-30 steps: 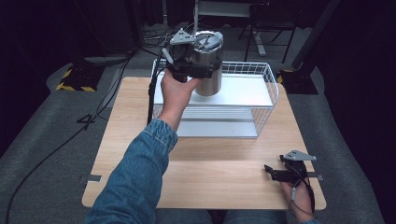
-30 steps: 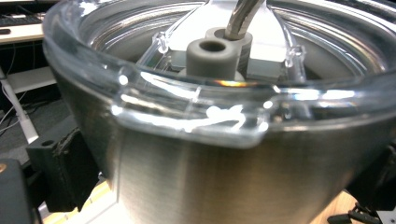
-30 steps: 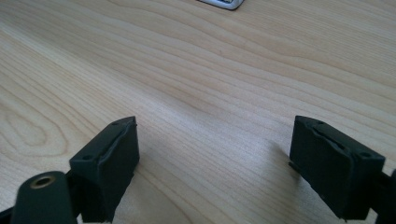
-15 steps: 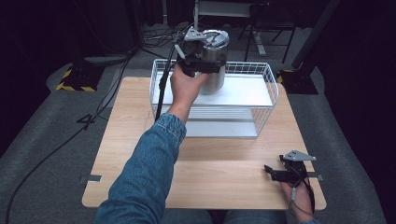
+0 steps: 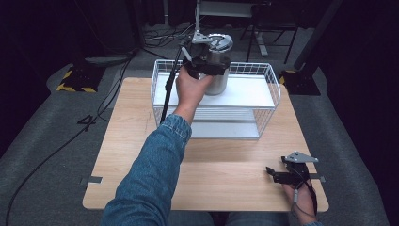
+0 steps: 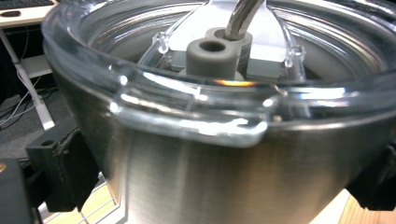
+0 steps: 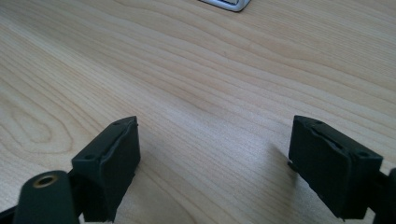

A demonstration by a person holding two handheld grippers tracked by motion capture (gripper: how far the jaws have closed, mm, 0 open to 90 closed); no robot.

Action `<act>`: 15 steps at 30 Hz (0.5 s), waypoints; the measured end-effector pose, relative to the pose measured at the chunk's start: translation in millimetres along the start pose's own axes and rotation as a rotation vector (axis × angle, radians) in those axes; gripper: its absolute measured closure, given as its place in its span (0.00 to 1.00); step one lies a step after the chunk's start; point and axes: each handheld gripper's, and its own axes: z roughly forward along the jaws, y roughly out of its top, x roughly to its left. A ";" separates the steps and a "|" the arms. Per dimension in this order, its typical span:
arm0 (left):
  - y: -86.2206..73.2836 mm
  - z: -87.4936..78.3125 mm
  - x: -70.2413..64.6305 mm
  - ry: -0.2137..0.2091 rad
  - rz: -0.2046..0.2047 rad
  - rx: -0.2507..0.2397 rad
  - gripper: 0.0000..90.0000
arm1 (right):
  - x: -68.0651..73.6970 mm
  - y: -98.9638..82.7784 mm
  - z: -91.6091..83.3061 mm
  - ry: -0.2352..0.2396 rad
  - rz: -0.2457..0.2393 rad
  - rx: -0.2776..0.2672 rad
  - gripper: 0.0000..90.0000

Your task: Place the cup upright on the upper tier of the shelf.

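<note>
Right hand-held gripper: nearest the person, resting low on the wooden surface at its near right corner; its jaws stand wide apart with only bare wood grain between them, gripping nothing. It looks idle and can stay parked there.

Left arm: a denim sleeve reaches forward across the surface toward the basket.

Left hand-held gripper: clamped around the steel tumbler, a black pad on each side of the metal wall just under the lid, as the left gripper view shows.

Steel tumbler: upright, carried over the left part of the white wire basket, above its white floor; I cannot tell from here whether its base touches that floor yet. It wears a clear plastic lid with a grey straw grommet.

Step in hand, as I judge it: setting the tumbler down inside the basket.

How to do it well: keep the tumbler vertical and lower it straight, clear of the basket's near and left rims; wait until the base sits flat on the white floor before easing the jaws apart, since smooth steel may slip under a loose grip; open fully, then draw back upward so the pads do not nudge the lid or tip the tumbler.
</note>
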 end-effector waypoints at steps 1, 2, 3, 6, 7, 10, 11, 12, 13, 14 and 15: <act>-0.5 0.6 -0.2 0.001 0.000 0.001 0.04 | 0.1 0.0 0.0 -0.001 -0.001 0.000 0.19; -1.0 1.2 -0.5 -0.001 -0.002 0.004 0.04 | 0.1 0.0 0.0 -0.001 -0.001 0.000 0.19; -1.7 2.2 -0.6 -0.002 -0.003 0.004 0.04 | 0.1 0.0 -0.1 -0.001 -0.002 0.000 0.19; -3.5 4.4 -0.9 -0.003 -0.002 0.015 0.04 | 0.1 0.0 0.0 0.000 -0.001 0.000 0.19; -3.9 5.3 -1.3 -0.001 -0.001 0.017 0.04 | 0.1 -0.1 -0.1 -0.001 -0.002 0.000 0.19; -4.6 7.2 -2.9 0.003 0.008 0.024 0.04 | 0.2 -0.1 -0.1 -0.001 -0.002 0.000 0.19; -5.6 8.4 -4.1 0.006 0.012 0.031 0.04 | 0.2 -0.1 -0.1 -0.001 -0.003 0.000 0.19; -5.6 8.4 -4.1 0.006 0.012 0.031 0.04 | 0.2 -0.1 -0.1 -0.001 -0.003 0.000 0.19; -6.9 8.9 -4.8 0.012 0.016 0.023 0.04 | 0.2 -0.1 -0.1 -0.001 -0.002 0.000 0.19; -6.9 8.9 -4.8 0.012 0.016 0.023 0.04 | 0.2 -0.1 -0.1 -0.001 -0.002 0.000 0.19; -7.2 9.2 -5.3 0.015 0.014 0.021 0.04 | 0.3 -0.1 -0.1 -0.001 -0.002 -0.001 0.19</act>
